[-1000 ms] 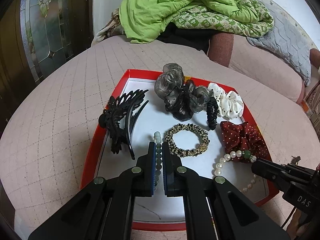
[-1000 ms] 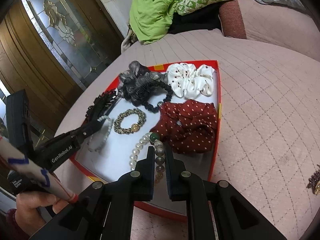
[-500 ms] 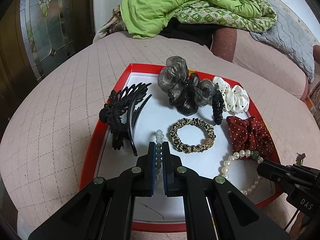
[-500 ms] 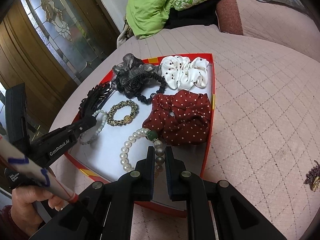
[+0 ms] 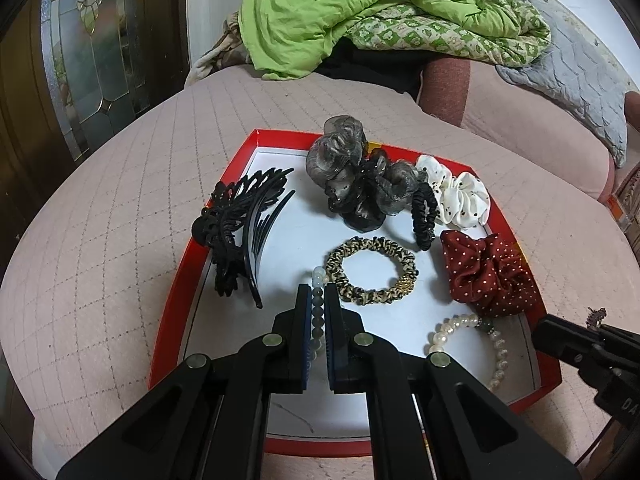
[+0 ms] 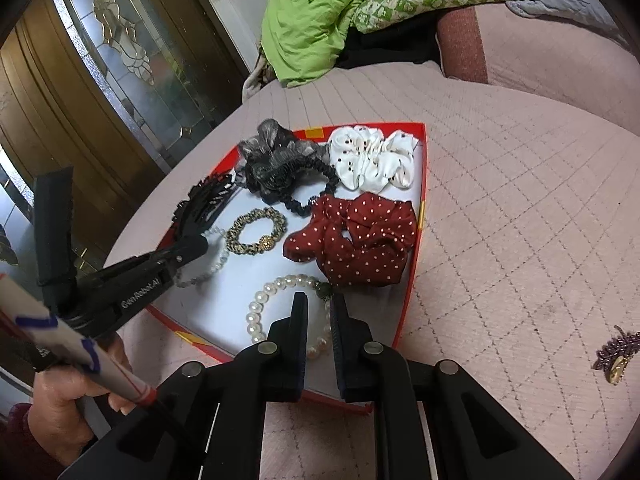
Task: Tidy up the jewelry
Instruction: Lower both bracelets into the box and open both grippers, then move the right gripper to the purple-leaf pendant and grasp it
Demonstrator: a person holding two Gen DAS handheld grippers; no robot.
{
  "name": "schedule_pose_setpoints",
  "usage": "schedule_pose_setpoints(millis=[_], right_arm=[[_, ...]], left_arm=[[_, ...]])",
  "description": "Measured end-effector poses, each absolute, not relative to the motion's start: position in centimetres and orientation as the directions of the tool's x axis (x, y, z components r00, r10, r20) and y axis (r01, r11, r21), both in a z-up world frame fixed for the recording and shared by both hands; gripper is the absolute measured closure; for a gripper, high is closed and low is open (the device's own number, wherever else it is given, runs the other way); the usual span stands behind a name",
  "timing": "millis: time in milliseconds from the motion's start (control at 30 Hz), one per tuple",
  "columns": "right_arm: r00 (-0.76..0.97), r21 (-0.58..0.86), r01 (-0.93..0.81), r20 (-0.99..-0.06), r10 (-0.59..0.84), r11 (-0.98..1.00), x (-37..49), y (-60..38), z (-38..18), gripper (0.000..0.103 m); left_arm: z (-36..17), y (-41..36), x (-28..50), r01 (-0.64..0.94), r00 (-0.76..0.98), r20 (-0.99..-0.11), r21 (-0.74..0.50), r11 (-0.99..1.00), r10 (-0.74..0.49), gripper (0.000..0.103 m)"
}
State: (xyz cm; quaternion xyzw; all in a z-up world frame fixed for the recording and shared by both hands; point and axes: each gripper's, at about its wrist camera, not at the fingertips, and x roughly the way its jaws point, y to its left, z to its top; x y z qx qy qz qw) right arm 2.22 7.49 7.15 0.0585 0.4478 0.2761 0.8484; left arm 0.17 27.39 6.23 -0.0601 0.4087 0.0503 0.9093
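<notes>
A red-rimmed white tray (image 5: 188, 272) (image 6: 418, 236) lies on the pink quilted surface. My left gripper (image 5: 318, 290) is shut on a pale grey-green bead bracelet (image 5: 318, 312), low over the tray. My right gripper (image 6: 320, 300) has its jaws slightly apart just behind the pearl bracelet (image 6: 256, 312) (image 5: 496, 344), which lies flat in the tray's near corner; it holds nothing. In the tray also lie a leopard-print bracelet (image 5: 370, 270), a red dotted scrunchie (image 6: 360, 236), a white scrunchie (image 6: 374, 158), a grey organza scrunchie (image 5: 352, 176) and a black hair claw (image 5: 240, 224).
A purple brooch (image 6: 612, 354) lies on the quilt right of the tray. A green quilt pile (image 5: 360, 8) sits on the pink sofa (image 5: 532, 128) behind. A glass-panelled wooden door (image 6: 100, 80) stands to the left.
My right gripper let go of the pearl bracelet, opened slightly and drew back; the bracelet now lies in the tray. My left gripper still holds the bead bracelet, shifted a little.
</notes>
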Motion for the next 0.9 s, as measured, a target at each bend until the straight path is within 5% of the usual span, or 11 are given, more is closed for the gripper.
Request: schedule_pose_setpoints(millis=[267, 400, 700, 900], right_arm=[[0.491, 0.371, -0.386, -0.693, 0.528, 0.845, 2.1, 4.9, 8.9, 0.09], [0.538, 0.393, -0.324, -0.672, 0.51, 0.86, 2.1, 1.6, 9.9, 0.09], [0.623, 0.442, -0.168, -0.644, 0.443, 0.881, 2.1, -6.2, 11.0, 0.089], [0.664, 0.476, 0.013, -0.662, 0.348, 0.88, 2.5, -13.4, 10.4, 0.089]], left_arm=[[6.8, 26.5, -0.2, -0.137, 0.678, -0.733, -0.058, 0.989, 0.051, 0.096], [7.7, 26.9, -0.7, -0.148, 0.711, -0.702, -0.082, 0.986, 0.048, 0.07], [8.9, 28.7, -2.0, -0.209, 0.753, -0.657, -0.171, 0.963, 0.047, 0.07], [10.3, 24.6, -2.8, -0.08, 0.8, -0.599, -0.159, 0.984, -0.032, 0.07]])
